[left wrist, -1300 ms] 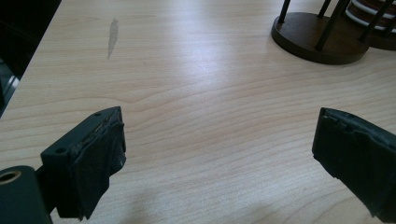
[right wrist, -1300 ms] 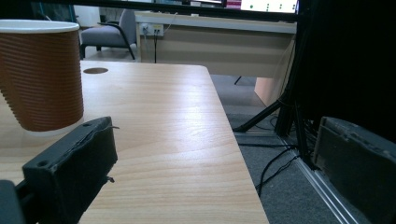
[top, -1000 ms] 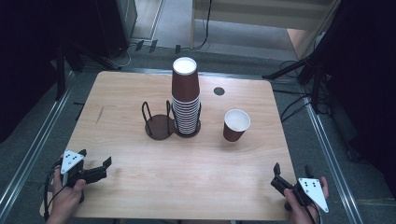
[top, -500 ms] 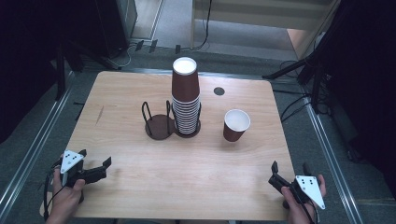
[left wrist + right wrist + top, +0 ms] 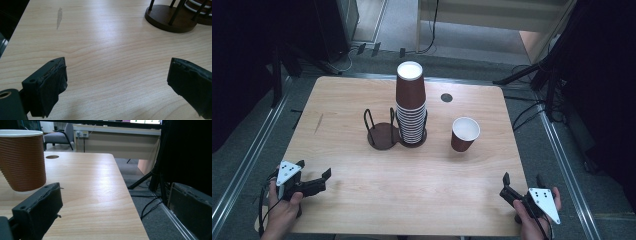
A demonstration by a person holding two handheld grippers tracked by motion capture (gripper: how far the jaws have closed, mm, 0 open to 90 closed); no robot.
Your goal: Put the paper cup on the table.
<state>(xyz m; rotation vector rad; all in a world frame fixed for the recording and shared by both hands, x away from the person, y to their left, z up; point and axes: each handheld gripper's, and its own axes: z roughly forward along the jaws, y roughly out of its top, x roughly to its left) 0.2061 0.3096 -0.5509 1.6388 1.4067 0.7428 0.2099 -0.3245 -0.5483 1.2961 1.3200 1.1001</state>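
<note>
Near the table's front corners you held both grippers, left [image 5: 314, 181] and right [image 5: 522, 186], spread and empty; squaring your right jaws to the loose ribbed paper cup [image 5: 464, 133] looked wisest.

One stack of cups [image 5: 411, 107], one loose cup [image 5: 464, 134], one two-ring holder [image 5: 383, 135]

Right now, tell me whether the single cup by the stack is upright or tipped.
Upright. The single cup stands on its base on the table, white open mouth up, apart from the stack.
</note>
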